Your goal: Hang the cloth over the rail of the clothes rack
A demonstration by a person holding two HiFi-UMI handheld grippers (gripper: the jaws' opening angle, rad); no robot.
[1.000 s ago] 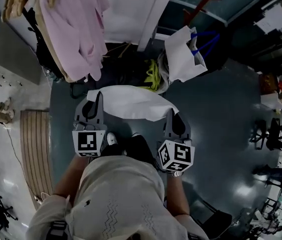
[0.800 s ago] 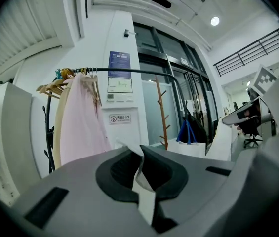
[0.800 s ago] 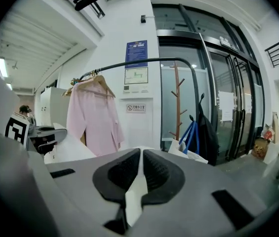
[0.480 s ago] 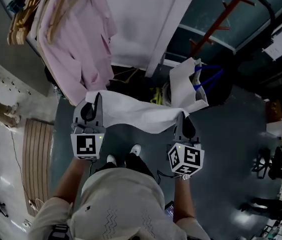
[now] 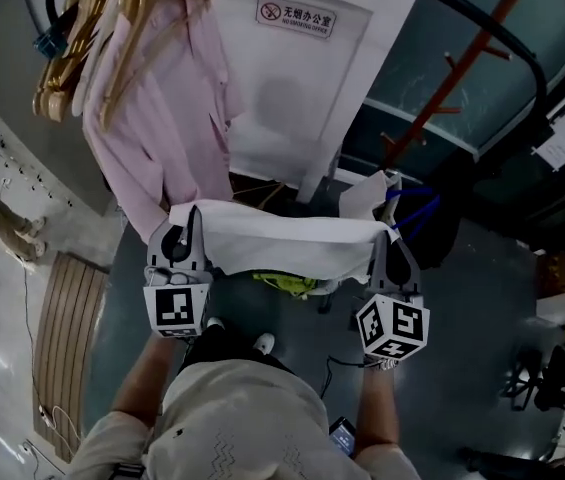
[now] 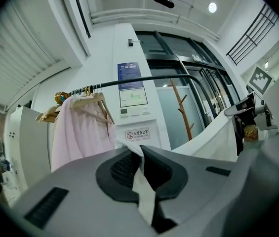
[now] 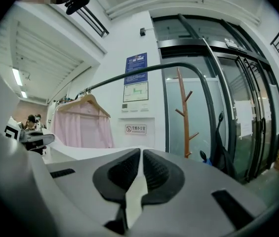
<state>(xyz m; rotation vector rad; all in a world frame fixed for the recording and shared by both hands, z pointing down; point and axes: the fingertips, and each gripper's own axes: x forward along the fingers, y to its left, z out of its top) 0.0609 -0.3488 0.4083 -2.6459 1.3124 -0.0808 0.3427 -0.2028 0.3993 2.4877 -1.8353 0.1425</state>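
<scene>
A white cloth [image 5: 282, 238] stretches level between my two grippers in the head view. My left gripper [image 5: 184, 220] is shut on its left corner, and white fabric [image 6: 140, 189] shows pinched between the dark pads. My right gripper [image 5: 390, 244] is shut on the right corner, where a strip of cloth [image 7: 135, 194] lies between its pads. The black rail of the clothes rack [image 5: 467, 13] curves overhead, above and beyond the cloth. The same rail [image 6: 144, 79] arcs across the left gripper view, and the rail [image 7: 149, 69] also crosses the right gripper view.
A pink shirt [image 5: 162, 118] on wooden hangers [image 5: 92, 8] hangs at the rail's left end. An orange-brown coat stand [image 5: 462, 78] rises by the glass wall. A white bag [image 5: 372, 196] and a yellow-green item [image 5: 287, 283] lie on the floor below the cloth. A wooden bench [image 5: 62, 338] stands at left.
Both grippers have risen and moved forward toward the rack with the cloth, which is now pulled straighter between them. The rail and hangers have come into view.
</scene>
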